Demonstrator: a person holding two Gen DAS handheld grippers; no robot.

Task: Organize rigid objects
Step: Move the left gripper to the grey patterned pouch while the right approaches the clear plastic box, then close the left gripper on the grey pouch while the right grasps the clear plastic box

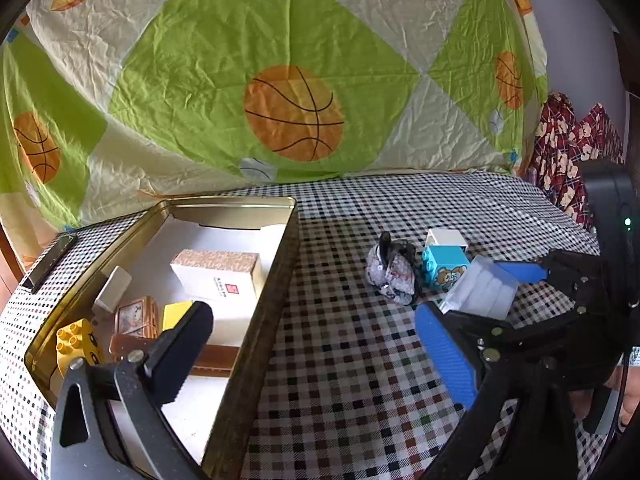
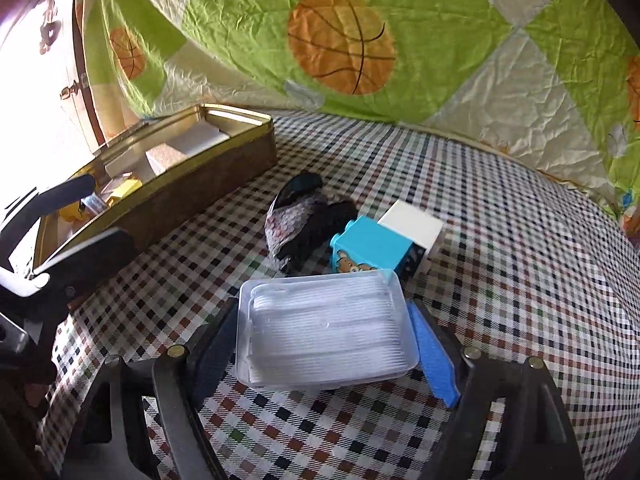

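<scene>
A clear plastic box of cotton swabs (image 2: 324, 332) lies on the checked tablecloth, and my right gripper (image 2: 324, 354) is shut on it, one pad against each long side. In the left wrist view the same box (image 1: 482, 290) shows beside the right gripper's blue finger (image 1: 520, 271). Just behind it sit a blue bear brick (image 2: 370, 248), a white brick (image 2: 412, 226) and a grey-and-black patterned pouch (image 2: 304, 220). My left gripper (image 1: 316, 350) is open and holds nothing; its black finger hangs over the gold tin (image 1: 276, 264), which holds a cork-topped box (image 1: 218, 276), a yellow brick (image 1: 74, 340) and several other small items.
A quilt with basketball prints (image 1: 294, 114) hangs close behind the table. Red patterned cloth (image 1: 568, 152) lies at the far right. A dark flat bar (image 1: 52, 260) rests near the table's left edge, beyond the tin. A wooden door (image 2: 76, 80) stands left of the table.
</scene>
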